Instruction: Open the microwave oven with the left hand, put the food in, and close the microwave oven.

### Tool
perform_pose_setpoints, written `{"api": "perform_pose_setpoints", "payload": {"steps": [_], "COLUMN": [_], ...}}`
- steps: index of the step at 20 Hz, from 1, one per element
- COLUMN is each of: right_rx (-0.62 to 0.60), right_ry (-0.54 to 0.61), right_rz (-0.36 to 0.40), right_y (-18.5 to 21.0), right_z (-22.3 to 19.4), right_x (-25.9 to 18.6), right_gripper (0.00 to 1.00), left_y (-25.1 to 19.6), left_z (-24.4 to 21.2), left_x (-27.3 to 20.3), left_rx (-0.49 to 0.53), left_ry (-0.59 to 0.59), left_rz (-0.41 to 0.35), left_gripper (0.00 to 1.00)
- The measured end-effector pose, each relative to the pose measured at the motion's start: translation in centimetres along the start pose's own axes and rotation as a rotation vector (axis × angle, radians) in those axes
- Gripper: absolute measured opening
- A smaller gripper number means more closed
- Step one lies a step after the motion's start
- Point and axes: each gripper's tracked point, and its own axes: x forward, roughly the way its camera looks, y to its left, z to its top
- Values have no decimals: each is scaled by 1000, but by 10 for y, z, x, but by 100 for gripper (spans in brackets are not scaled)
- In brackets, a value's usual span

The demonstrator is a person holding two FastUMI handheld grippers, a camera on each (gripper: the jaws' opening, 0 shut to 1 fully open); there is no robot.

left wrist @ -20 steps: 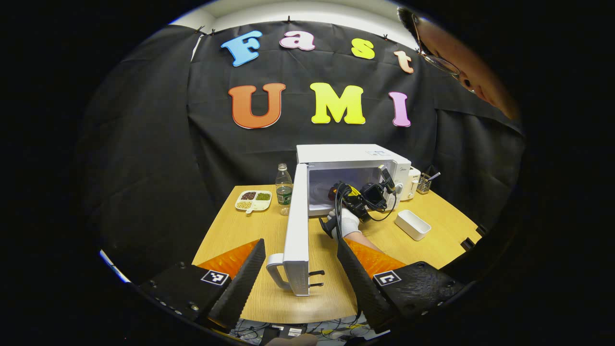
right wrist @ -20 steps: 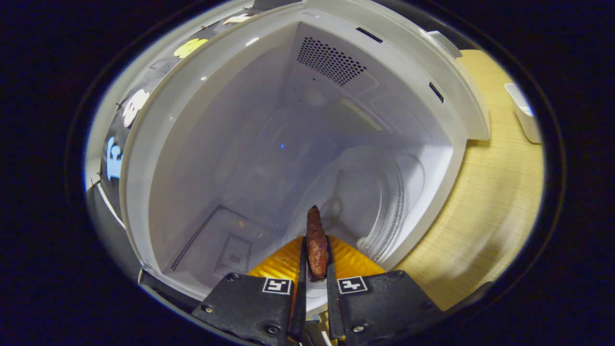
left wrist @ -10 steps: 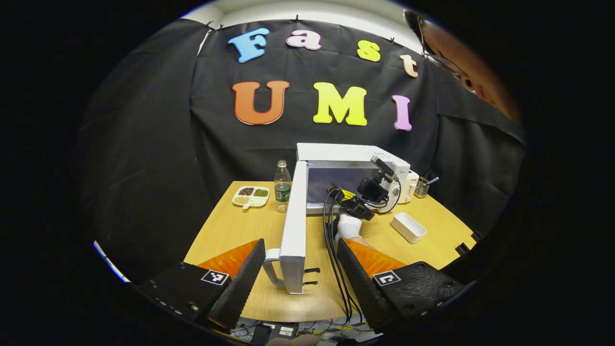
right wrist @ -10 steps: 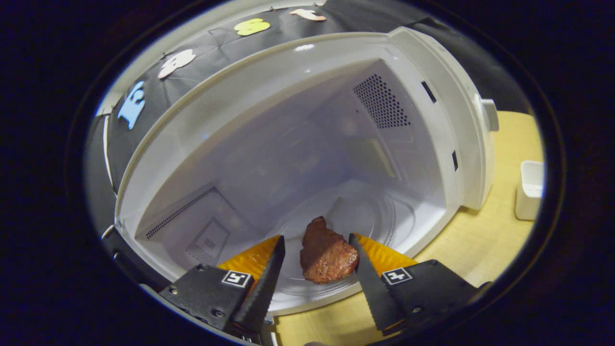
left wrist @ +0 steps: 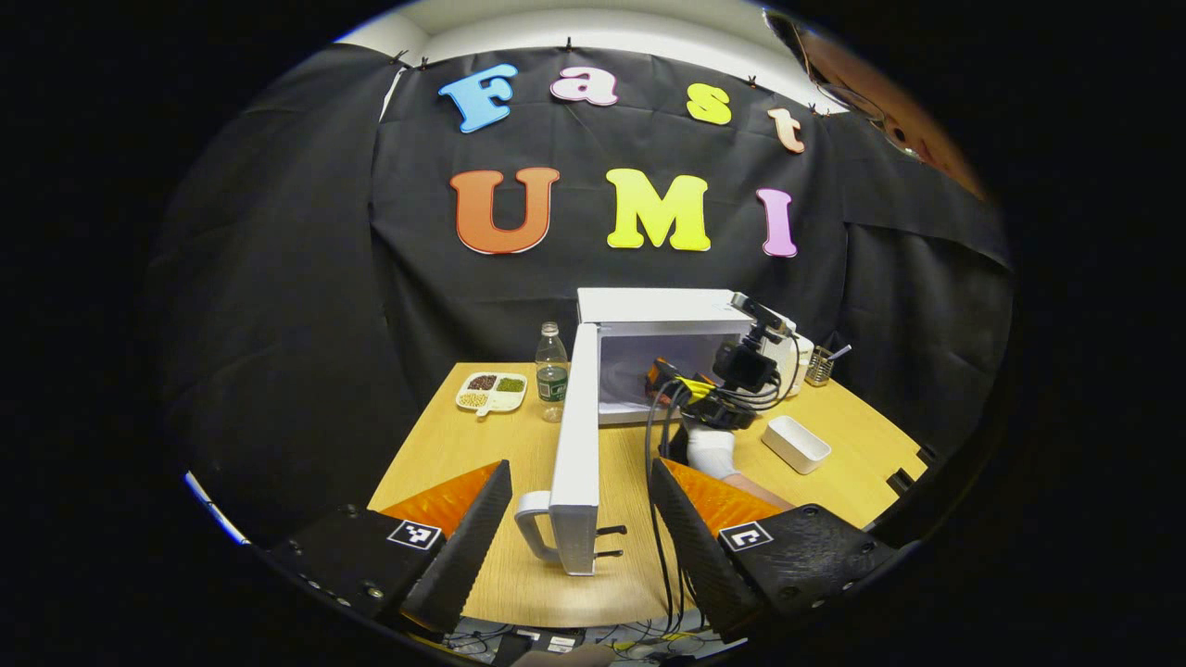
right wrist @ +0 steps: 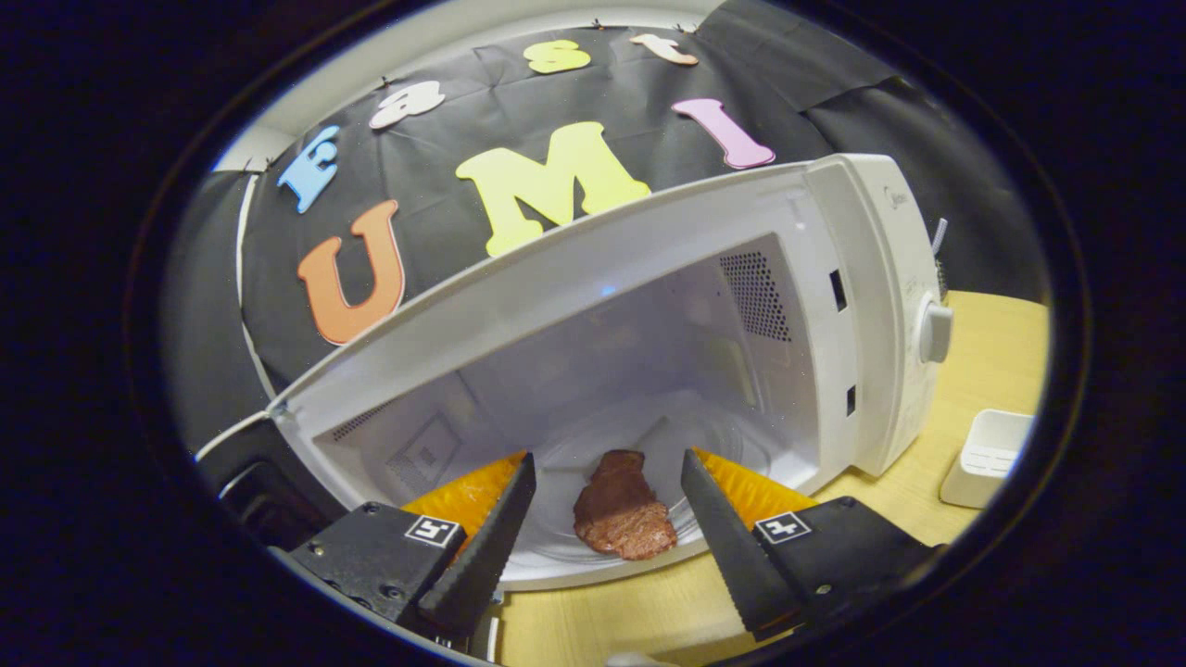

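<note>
Food (right wrist: pixel 623 508) lies inside the oven (right wrist: pixel 649 306). Both my tools (left wrist: pixel 579 519) (right wrist: pixel 607 519) are apart, empty. Door (left wrist: pixel 576 445), lower centre, looks rigid and light; I push near its handle (left wrist: pixel 533 528).

— How many appliances do we count on the table?
— We count one microwave (left wrist: pixel 681 320), with one door (left wrist: pixel 576 445) swung wide and one handle (left wrist: pixel 533 519) on it. In the right gripper view we see one knob (right wrist: pixel 934 332) on its front.
— And food?
— One brown piece of meat (right wrist: pixel 623 507) on the one glass turntable (right wrist: pixel 732 454). We also count one divided dish (left wrist: pixel 491 392) with three heaps of grains in it.
— Anything else?
— One bottle (left wrist: pixel 552 371), one white box (left wrist: pixel 797 443), one utensil holder (left wrist: pixel 819 368).
— Grippers?
— Two: the left gripper (left wrist: pixel 579 528) and the right gripper (right wrist: pixel 602 537), two fingers each, spread apart.
</note>
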Motion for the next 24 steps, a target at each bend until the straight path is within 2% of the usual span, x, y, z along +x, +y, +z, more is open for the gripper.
{"api": "perform_pose_setpoints", "payload": {"steps": [6, 7, 8, 9, 10, 11, 12, 13, 14, 15, 16, 17, 18, 19, 20, 21, 22, 23, 24], "right_rx": [-117, -138, -172, -224, -268, -302, -330, -360, -376, -369, -368, -366, -360, -360, -363, -372, -374, -374, -387], "right_ry": [60, 76, 94, 103, 101, 103, 109, 112, 115, 113, 120, 133, 138, 138, 134, 138, 141, 148, 150], "right_rz": [24, 42, 46, 50, 51, 55, 62, 60, 38, 37, 33, 21, 14, 5, 0, -5, -9, -4, -10], "right_y": [-35, -40, -47, -56, -65, -71, -77, -85, -97, -103, -107, -114, -119, -124, -126, -130, -132, -131, -133], "right_z": [53, 62, 73, 86, 101, 114, 125, 133, 142, 150, 155, 158, 162, 168, 174, 178, 182, 184, 187], "right_x": [-80, -97, -115, -133, -151, -170, -189, -207, -224, -238, -251, -265, -279, -289, -300, -310, -320, -327, -333], "right_gripper": [100, 90, 100, 89, 100, 100, 90, 100, 100, 100, 100, 100, 100, 100, 100, 100, 100, 100, 100], "left_y": [8, 12, 16, 20, 28, 36, 46, 56, 66, 73, 82, 87, 93, 97, 95, 94, 91, 91, 88], "left_z": [20, 20, 20, 21, 20, 17, 15, 11, 9, 8, 6, 4, 0, -3, -7, -11, -18, -30, -40], "left_x": [-1, -2, -3, -3, -4, -4, -3, -2, 0, 2, 5, 8, 11, 16, 19, 26, 35, 42, 47], "left_rx": [8, 6, -1, -3, -9, -16, -21, -32, -42, -47, -49, -46, -43, -42, -44, -39, -29, -28, -25], "left_ry": [-68, -74, -78, -89, -92, -96, -102, -99, -100, -108, -105, -116, -120, -115, -113, -119, -108, -79, -68], "left_rz": [10, 19, 26, 37, 55, 74, 93, 116, 132, 148, 166, 168, 179, 180, 173, 158, 138, 125, 104], "left_gripper": [93, 93, 94, 93, 94, 94, 94, 94, 94, 84, 94, 94, 82, 81, 91, 79, 76, 69, 51]}}
